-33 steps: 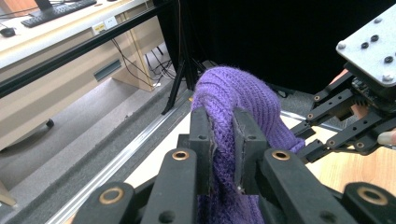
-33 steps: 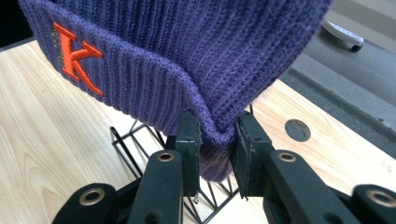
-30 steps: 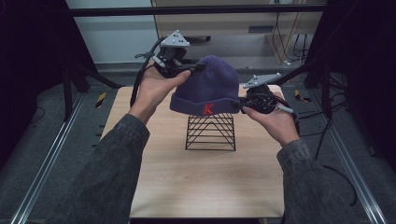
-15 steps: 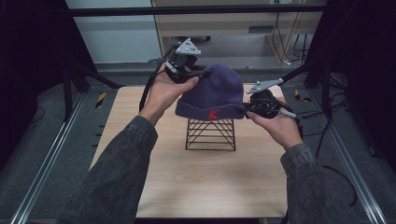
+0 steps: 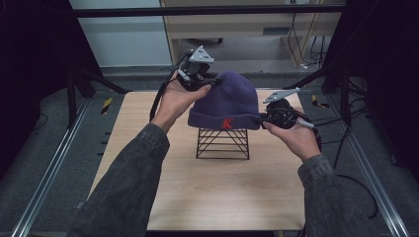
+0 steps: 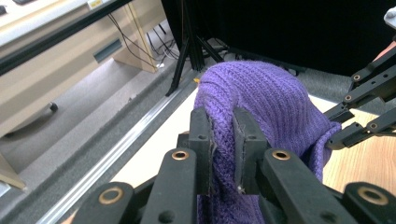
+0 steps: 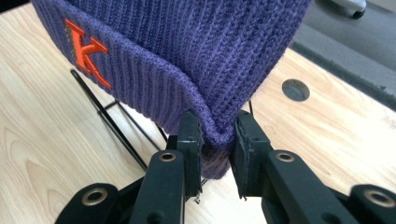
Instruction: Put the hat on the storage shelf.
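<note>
The purple beanie [image 5: 225, 101] sits over the black wire stand [image 5: 222, 143] on the counter [image 5: 207, 187], probably resting on its top. The left claw [image 6: 223, 140] is pinched tight on knit at the crown's far side; the right claw [image 7: 215, 135] is clamped on the folded brim, right of the stand, both forearms raised.

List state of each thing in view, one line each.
left gripper: shut on the beanie's crown knit.
right gripper: shut on the beanie's folded cuff.
purple beanie: held at both ends over the stand, orange K facing the person.
black wire stand: upright on the table.
</note>
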Motion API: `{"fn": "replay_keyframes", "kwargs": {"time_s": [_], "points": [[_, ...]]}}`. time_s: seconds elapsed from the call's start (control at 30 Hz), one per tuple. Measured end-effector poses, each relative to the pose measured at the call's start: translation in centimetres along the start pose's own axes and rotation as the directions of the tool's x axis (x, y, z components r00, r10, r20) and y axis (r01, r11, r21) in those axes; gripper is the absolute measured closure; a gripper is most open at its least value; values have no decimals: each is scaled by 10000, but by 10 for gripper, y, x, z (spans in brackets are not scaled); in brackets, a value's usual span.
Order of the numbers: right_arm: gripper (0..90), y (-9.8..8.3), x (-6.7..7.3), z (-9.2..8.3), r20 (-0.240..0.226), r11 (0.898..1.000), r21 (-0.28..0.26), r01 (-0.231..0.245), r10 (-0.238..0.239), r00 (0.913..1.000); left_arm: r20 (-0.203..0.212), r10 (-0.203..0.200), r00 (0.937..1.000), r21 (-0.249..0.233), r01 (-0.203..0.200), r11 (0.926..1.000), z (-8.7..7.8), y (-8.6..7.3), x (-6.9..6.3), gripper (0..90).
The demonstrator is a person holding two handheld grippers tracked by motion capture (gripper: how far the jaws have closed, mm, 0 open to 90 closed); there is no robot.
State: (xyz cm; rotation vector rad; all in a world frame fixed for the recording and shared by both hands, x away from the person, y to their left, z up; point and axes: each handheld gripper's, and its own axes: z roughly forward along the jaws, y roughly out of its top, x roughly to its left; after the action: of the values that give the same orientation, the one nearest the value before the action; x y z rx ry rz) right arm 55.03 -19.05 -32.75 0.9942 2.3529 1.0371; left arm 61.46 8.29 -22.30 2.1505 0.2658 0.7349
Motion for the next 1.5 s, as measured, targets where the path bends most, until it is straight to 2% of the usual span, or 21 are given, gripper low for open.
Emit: {"fn": "replay_keyframes", "kwargs": {"time_s": [0.6,0.93,1.5], "points": [[746,-10,6,5,-228,9999,148,19,-15,9997,134,-74,9999,102,72,9999,4,-19,-6,792],[744,-11,9,6,-207,9994,295,189,-183,9996,177,-111,9998,99,109,9999,4,-23,-8,791],[739,-21,10,13,-318,9990,431,95,-81,9995,351,-68,9994,195,61,9998,11,-33,-14,791]]}}
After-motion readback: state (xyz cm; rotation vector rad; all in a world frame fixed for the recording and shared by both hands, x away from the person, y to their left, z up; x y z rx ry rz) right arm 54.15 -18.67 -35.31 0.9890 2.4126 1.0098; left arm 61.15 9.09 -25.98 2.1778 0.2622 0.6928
